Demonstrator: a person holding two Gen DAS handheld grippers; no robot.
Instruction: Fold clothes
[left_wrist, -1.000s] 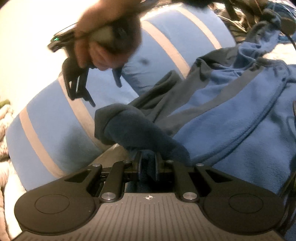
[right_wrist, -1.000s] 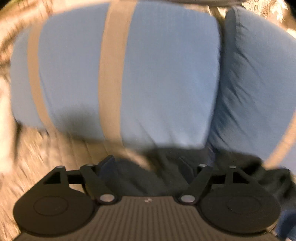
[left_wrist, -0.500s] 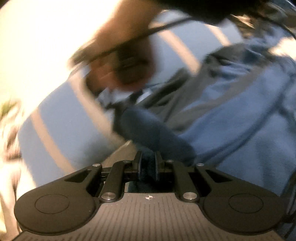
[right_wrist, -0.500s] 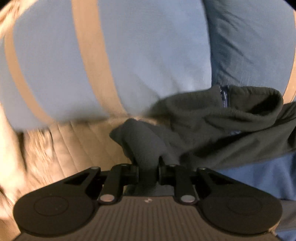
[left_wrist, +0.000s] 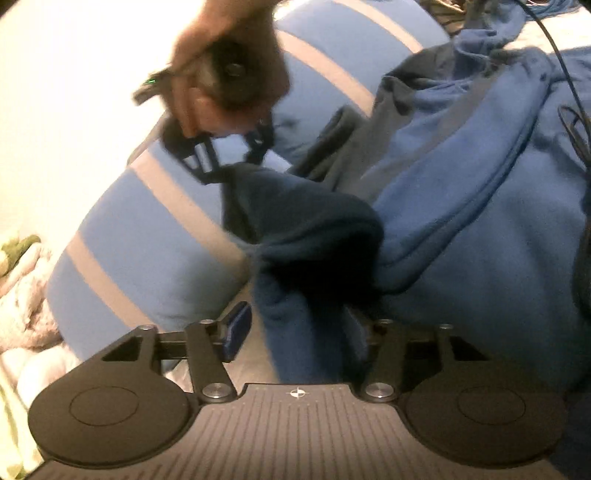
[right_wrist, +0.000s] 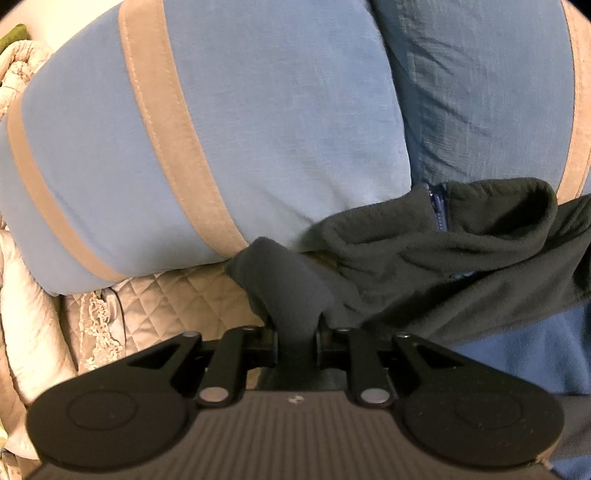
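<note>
The left claw (left_wrist: 295, 325) is seen with jaws apart, having just been opening; the fleece jacket's (left_wrist: 480, 229) dark cuff (left_wrist: 306, 236) lies loose between them, no longer pinched. At eleven o'clock the right claw (left_wrist: 231, 168) is held by a hand (left_wrist: 225, 70) over the striped pillows (left_wrist: 147, 236).

In the right wrist view, the right claw (right_wrist: 297, 341) is clamped together on that cuff (right_wrist: 284, 280), the collar (right_wrist: 480, 210) lying at two o'clock on the bed (right_wrist: 166, 299). A handover is judged complete; next, the sleeve is to be carried across the jacket body.

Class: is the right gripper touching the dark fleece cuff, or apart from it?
Touching. The right wrist view shows the right gripper with jaws closed on the dark fleece cuff, fabric pinched between them.
</note>
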